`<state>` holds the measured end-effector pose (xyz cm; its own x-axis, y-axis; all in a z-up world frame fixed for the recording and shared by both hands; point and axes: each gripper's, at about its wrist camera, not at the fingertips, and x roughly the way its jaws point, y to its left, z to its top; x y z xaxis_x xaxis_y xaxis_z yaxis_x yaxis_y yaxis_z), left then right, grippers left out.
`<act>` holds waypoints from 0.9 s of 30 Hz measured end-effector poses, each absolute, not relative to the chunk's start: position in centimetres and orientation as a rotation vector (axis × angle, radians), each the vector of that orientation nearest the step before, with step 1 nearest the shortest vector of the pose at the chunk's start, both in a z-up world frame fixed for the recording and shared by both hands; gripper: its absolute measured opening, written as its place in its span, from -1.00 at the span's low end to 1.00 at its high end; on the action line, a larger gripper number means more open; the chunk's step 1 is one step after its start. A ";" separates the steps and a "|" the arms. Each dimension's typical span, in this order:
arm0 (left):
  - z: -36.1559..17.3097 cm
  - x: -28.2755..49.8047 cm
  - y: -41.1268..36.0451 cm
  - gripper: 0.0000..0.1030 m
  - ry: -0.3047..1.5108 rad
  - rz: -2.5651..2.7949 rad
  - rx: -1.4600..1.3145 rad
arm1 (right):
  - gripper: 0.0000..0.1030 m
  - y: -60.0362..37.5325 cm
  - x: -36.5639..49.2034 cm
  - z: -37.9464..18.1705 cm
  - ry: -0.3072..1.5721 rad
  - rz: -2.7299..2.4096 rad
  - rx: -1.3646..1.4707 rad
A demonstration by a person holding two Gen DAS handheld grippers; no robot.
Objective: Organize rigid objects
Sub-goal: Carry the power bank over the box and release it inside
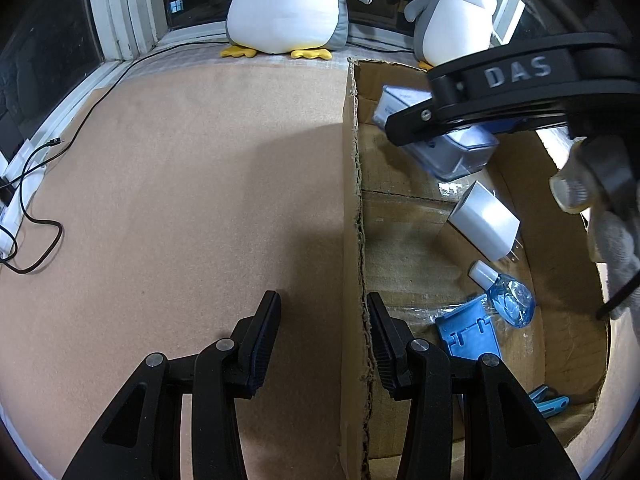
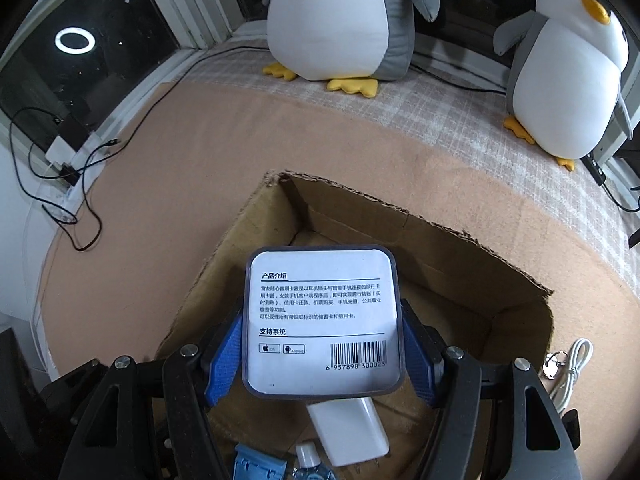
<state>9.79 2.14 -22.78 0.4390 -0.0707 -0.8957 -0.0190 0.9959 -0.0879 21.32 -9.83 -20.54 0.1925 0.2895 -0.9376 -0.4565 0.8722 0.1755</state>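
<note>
— Right wrist view: what did the right gripper [image 2: 322, 344] have?

— Its blue pads [image 2: 226, 354] were clamped on a clear case [image 2: 322, 320], one on each side. The printed white label with a barcode faced the camera, in the lower middle of the frame. The case hung over the open cardboard box [image 2: 420, 236].

— Anything under it?

— A white charger [image 2: 348, 436] lay in the box just below the case, at the bottom of the frame. To its left were a blue plastic piece [image 2: 256, 466] and the white cap of a small bottle [image 2: 306, 454]. A coiled white cable [image 2: 570, 372] lay outside the box at the right edge.

— And the left wrist view?

— The left gripper [image 1: 324, 328] was apart and held nothing. Its fingers straddled the box's torn left wall [image 1: 354, 200], one outside over the brown mat [image 1: 180, 180], one inside. The case showed at the upper right, partly hidden behind the other gripper's black frame. Below it lay the charger, the bottle with blue liquid and the blue piece; blue clips [image 1: 550, 402] sat in the lower right corner.

— Background?

— Two plush penguins [image 1: 286, 4] stood along the top, and black cords [image 1: 36, 216] trailed at the left edge.
</note>
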 end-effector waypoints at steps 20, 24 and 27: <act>-22.8 9.8 2.0 -0.08 1.115 -0.031 -0.088 | 0.30 -10.4 21.4 -20.1 1.266 0.527 -0.140; -22.8 9.8 2.0 -0.08 1.115 -0.031 -0.085 | 0.30 -11.5 20.8 -18.6 1.244 0.533 -0.119; -22.8 9.6 1.9 -0.08 1.115 -0.031 -0.083 | 0.30 -13.1 20.2 -17.1 1.215 0.526 -0.092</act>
